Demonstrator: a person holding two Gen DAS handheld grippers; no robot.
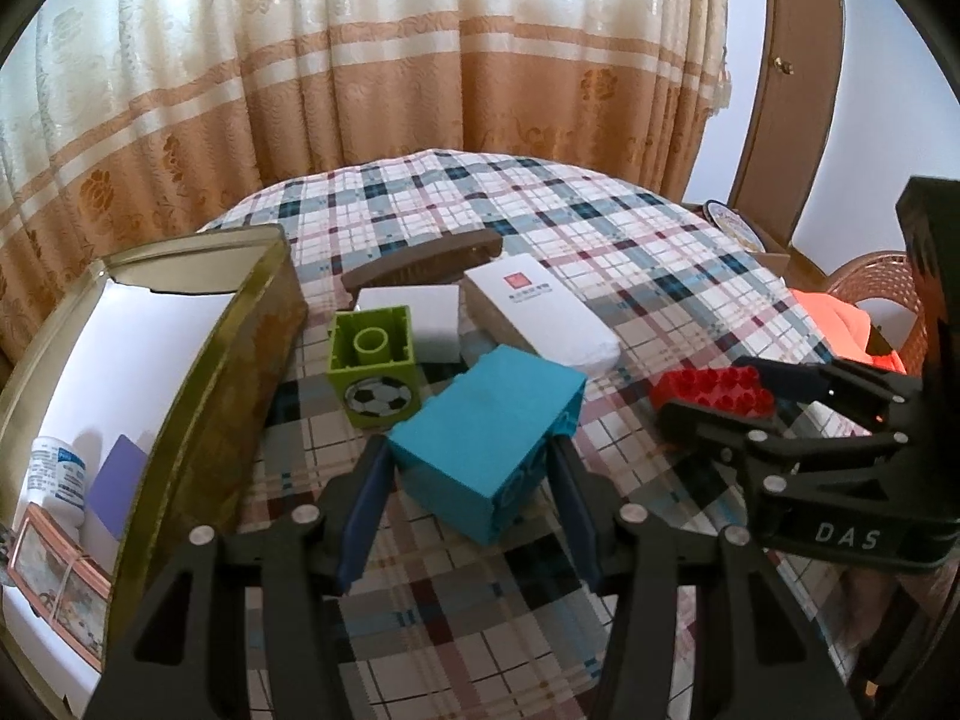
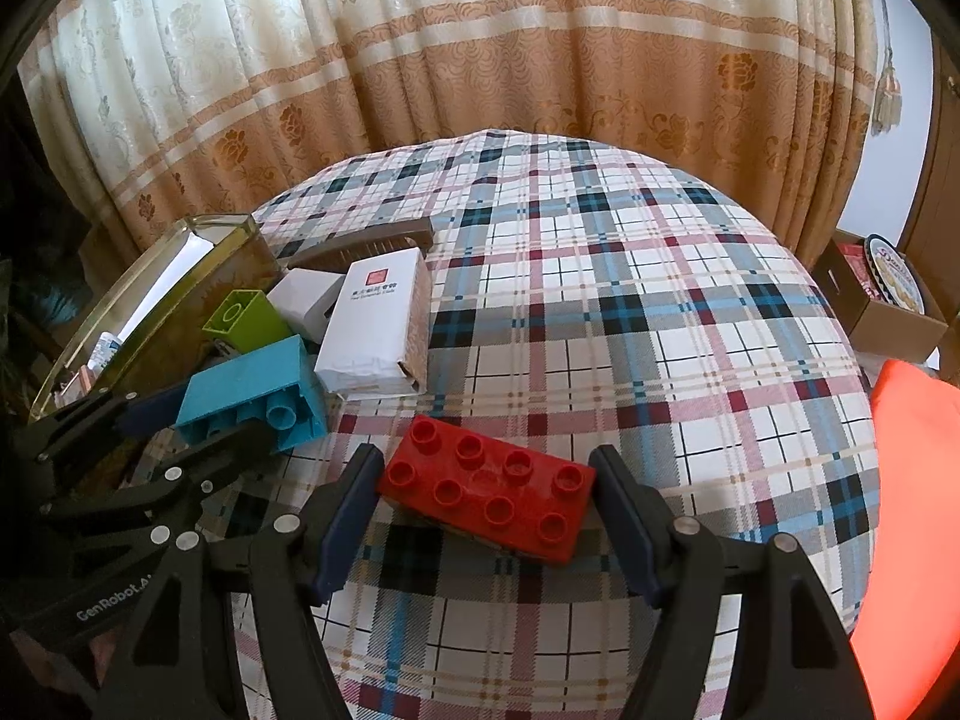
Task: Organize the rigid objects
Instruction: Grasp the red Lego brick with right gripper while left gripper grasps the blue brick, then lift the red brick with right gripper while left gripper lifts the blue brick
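A teal block [image 1: 486,432] lies on the plaid table between the fingers of my left gripper [image 1: 468,456]; the pads sit at its two sides, and I cannot tell whether they press on it. It also shows in the right wrist view [image 2: 252,396]. A red studded brick [image 2: 489,489] lies between the open fingers of my right gripper [image 2: 486,480], with small gaps on both sides. In the left wrist view the red brick [image 1: 714,390] sits between the right gripper's fingers [image 1: 774,384]. A green block with a football picture [image 1: 375,369] stands behind the teal block.
A gold tin box [image 1: 228,372] at the left holds a white bottle [image 1: 57,474] and cards. A white carton [image 1: 540,312], a small white box [image 1: 429,318] and a brown comb [image 1: 420,264] lie behind the blocks. An orange cloth [image 2: 912,510] lies at the right.
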